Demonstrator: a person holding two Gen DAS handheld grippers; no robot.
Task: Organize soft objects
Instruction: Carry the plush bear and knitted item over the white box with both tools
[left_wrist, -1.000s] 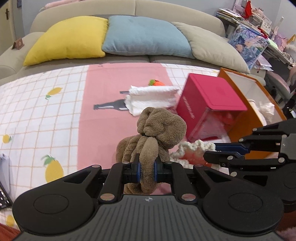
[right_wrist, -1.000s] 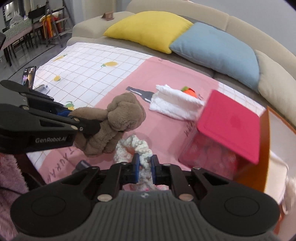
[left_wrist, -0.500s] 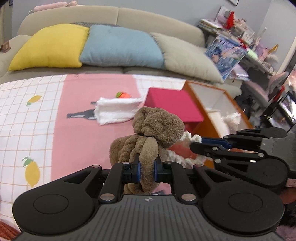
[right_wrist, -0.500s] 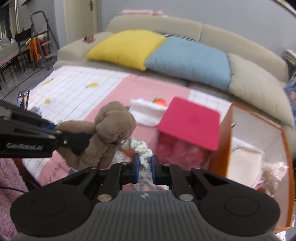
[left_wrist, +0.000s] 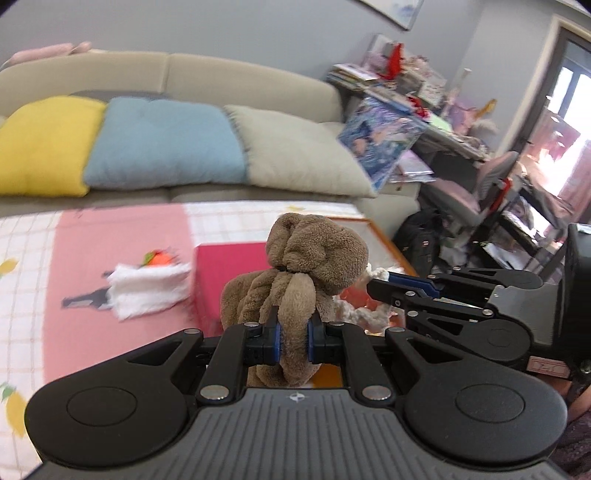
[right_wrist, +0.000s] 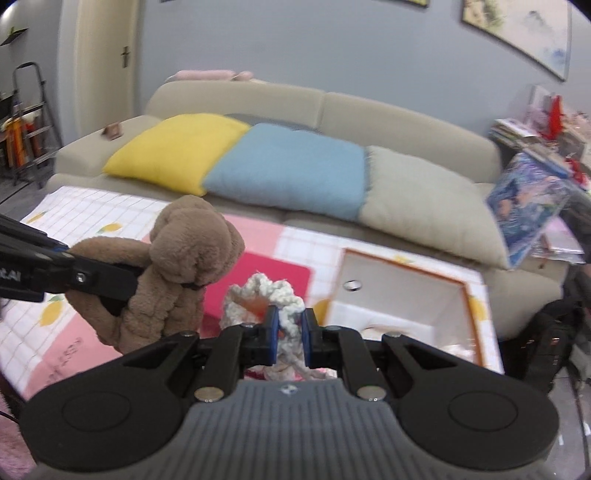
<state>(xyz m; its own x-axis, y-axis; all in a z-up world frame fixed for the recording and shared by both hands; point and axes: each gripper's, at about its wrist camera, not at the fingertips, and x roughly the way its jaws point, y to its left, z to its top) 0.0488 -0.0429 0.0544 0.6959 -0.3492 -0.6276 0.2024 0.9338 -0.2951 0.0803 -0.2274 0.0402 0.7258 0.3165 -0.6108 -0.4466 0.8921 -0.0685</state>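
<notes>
My left gripper (left_wrist: 293, 338) is shut on a brown plush toy (left_wrist: 306, 258), which hangs in the air above the table. In the right wrist view the same brown plush toy (right_wrist: 184, 258) sits at the left with the left gripper's fingers (right_wrist: 99, 280) clamped on it. My right gripper (right_wrist: 289, 334) is shut on a cream knitted toy with an orange patch (right_wrist: 266, 295). From the left wrist view, that knitted toy (left_wrist: 354, 310) shows behind the plush, beside the right gripper (left_wrist: 373, 286). An orange-rimmed white box (right_wrist: 399, 291) lies ahead on the right.
A pink-lidded box (right_wrist: 266, 280) stands just beyond both toys. A folded white towel (left_wrist: 147, 286) with an orange toy (left_wrist: 159, 257) behind it lies on the pink and checked cloth (left_wrist: 110, 240). A sofa with yellow, blue and beige cushions (right_wrist: 291, 166) runs along the back; cluttered shelves (left_wrist: 406, 96) and a chair (left_wrist: 476, 192) stand right.
Both grippers have risen and swung right with their toys still held. The view has tilted up, so the sofa, wall and right-hand clutter now show more and the table less.
</notes>
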